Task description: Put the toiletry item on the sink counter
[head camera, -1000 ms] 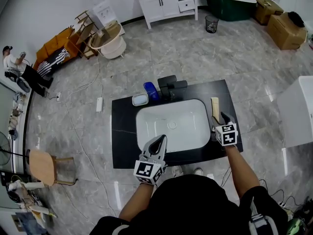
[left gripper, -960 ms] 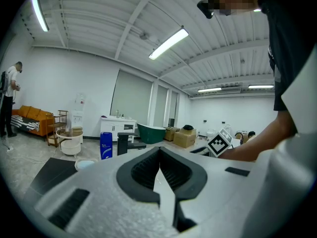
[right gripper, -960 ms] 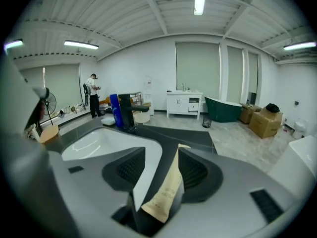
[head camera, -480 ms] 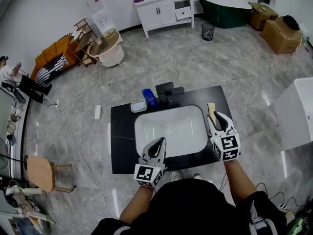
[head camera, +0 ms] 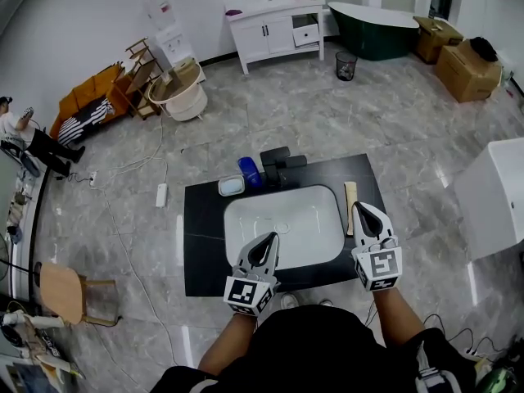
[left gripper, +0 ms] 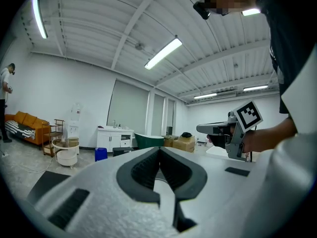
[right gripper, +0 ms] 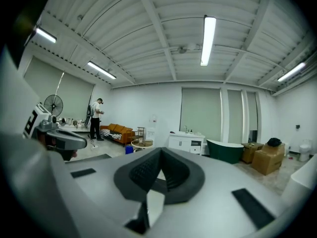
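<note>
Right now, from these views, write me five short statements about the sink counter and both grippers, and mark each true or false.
1. The beige toiletry item lies on the black counter, right of the white basin. True.
2. The right gripper grips the beige toiletry item. False: its jaws have just closed on nothing, and the item lies on the counter.
3. A blue container stands at the counter's back edge, left of the black fittings. True.
4. The left gripper has its jaws wide apart. False: they are shut, with nothing between them.
5. A person stands at the far left, near an orange sofa. True.
</note>
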A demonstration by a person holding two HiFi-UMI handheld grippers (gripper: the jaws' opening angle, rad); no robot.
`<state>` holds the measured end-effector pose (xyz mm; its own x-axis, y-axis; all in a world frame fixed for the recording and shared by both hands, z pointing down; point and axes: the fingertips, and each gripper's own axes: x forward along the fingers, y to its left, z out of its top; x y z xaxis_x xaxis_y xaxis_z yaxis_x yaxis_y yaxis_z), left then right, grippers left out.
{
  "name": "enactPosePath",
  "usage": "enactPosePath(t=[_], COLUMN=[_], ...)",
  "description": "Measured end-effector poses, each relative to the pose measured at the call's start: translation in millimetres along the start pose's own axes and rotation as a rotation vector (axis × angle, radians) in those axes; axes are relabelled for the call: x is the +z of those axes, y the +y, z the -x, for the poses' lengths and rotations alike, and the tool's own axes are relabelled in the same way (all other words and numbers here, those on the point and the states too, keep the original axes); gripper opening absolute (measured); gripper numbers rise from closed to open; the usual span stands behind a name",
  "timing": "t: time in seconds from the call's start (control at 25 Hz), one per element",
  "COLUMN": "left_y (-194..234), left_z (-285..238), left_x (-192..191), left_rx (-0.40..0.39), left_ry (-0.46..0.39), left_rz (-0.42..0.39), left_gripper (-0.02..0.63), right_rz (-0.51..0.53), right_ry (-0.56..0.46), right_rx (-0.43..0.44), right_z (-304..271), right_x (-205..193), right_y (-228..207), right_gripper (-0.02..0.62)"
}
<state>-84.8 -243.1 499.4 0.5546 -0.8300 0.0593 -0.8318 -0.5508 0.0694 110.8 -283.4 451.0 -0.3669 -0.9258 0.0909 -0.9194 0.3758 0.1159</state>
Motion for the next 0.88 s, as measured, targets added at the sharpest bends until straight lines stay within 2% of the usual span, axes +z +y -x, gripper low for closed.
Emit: enactPosePath(t=[0.2, 0.44, 0.6, 0.88], left_y=[-4.3, -6.7, -7.5, -7.7], left_z=[2.4, 8.9, 10.6, 14.2], left_x=[3.3, 3.6, 9.1, 10.5], left_rx=[-0.003, 0.002, 0.003, 0.006], left_ry=[-0.008, -0.003, -0.017, -0.023], left_rz=[0.005, 0.009, 0.004, 0.002], left_gripper=[0.009, 0.009, 0.009, 0.009], right_rz=[0.016, -0.041, -0.028, -0.005], right_ry=[0.009, -0.029, -0.068, -0.065], right_rx=[0.001, 0.024, 0.038, 0.042], right_z=[6.7, 13.7, 14.0, 16.3], right_x=[1.6, 17.7, 33.2, 31.2], right_y=[2.9, 9.8, 15.7, 21.7], right_gripper=[0.005, 0.005, 0.005, 0.005])
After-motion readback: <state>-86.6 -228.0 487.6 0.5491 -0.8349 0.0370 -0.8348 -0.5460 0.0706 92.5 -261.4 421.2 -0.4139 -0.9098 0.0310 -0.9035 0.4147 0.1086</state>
